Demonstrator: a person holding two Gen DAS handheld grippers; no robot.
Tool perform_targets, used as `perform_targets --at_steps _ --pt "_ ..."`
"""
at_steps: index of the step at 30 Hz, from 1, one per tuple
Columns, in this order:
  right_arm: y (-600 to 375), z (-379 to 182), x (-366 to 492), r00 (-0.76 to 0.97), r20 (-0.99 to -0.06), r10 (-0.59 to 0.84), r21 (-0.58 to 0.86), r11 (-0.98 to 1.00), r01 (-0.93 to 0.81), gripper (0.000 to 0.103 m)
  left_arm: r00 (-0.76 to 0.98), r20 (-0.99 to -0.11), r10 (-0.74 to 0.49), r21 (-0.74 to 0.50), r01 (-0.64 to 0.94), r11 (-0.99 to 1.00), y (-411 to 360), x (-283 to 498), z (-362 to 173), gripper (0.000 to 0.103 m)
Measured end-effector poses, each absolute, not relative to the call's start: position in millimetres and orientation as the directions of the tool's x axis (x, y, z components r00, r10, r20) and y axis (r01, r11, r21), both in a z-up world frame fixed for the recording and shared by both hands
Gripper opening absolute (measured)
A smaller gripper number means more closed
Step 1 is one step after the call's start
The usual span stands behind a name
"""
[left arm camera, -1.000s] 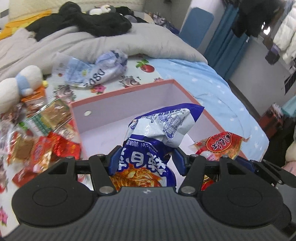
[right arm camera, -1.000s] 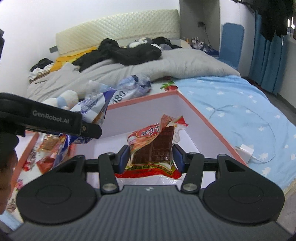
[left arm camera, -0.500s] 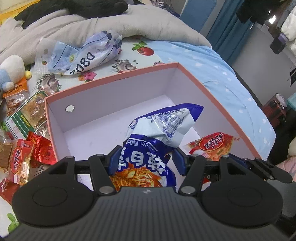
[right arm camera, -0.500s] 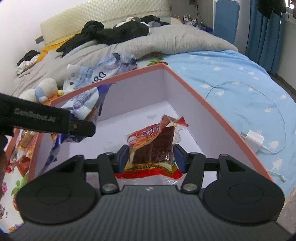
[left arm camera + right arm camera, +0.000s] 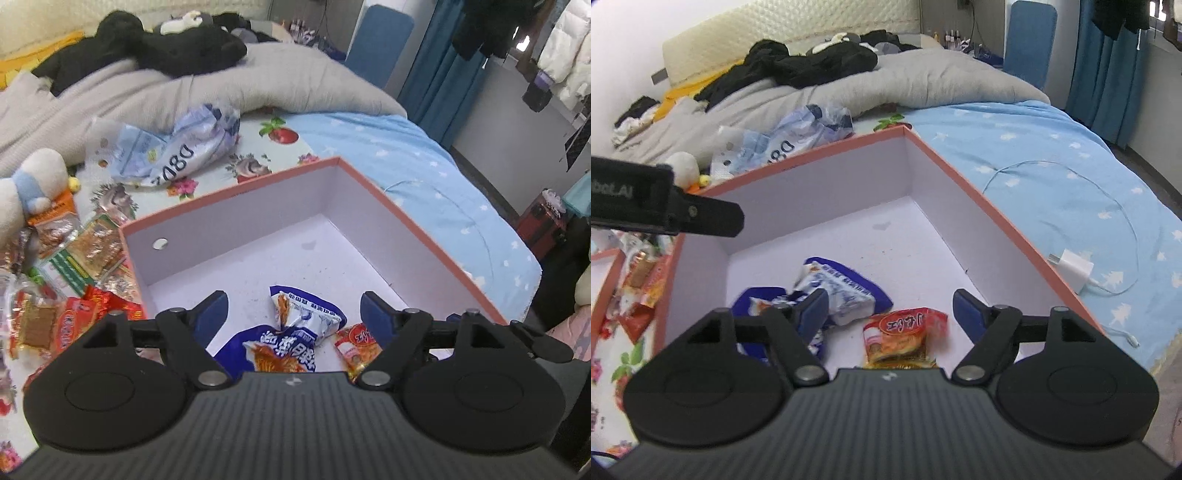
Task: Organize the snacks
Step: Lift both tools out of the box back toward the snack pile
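Note:
A pink-rimmed box (image 5: 424, 236) (image 5: 982, 206) with a pale inside lies on the bed. On its floor rest a blue-and-white snack bag (image 5: 295, 332) (image 5: 842, 291) and a red-orange snack packet (image 5: 356, 345) (image 5: 905, 339). My left gripper (image 5: 295, 314) hovers over the blue bag with its jaws opening, and the pads are clear of the bag. My right gripper (image 5: 890, 310) hangs above the red packet, its jaws opening too and touching nothing. Part of the left gripper (image 5: 665, 210) shows at the left of the right wrist view.
Several loose snack packets (image 5: 74, 280) lie left of the box on a flowered cloth. A crumpled blue plastic bag (image 5: 170, 151) and a plush toy (image 5: 26, 184) sit behind. A white charger (image 5: 1071, 267) with cable lies on the blue sheet at right.
Both grippers opened and let go of their snacks. The blue bag and the red packet dropped onto the box floor.

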State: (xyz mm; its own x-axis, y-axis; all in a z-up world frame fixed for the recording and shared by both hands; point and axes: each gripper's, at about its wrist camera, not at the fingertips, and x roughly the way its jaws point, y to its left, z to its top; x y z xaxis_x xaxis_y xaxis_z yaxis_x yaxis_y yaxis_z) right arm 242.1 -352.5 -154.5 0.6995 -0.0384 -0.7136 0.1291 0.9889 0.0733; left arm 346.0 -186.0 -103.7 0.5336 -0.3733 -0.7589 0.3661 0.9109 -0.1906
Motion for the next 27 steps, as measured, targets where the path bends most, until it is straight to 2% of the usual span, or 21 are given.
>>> perform_targets --at_steps 15,24,27 --pt "-316 -98 158 0.797 -0.604 0.015 0.146 0.985 0.092 0.076 0.646 -0.66 -0.385 -0.188 0.354 0.916 -128 227 -34 0.082" --pt "-287 -79 114 0.833 -0.549 0.066 0.136 0.991 0.011 0.076 0.694 -0.609 -0.383 -0.199 0.333 0.922 -88 158 -15 0.082" --pt "-278 -77 101 0.839 -0.536 0.093 0.146 0.989 -0.017 0.079 0.715 -0.586 -0.38 -0.195 0.331 0.923 -71 135 -10 0.082"
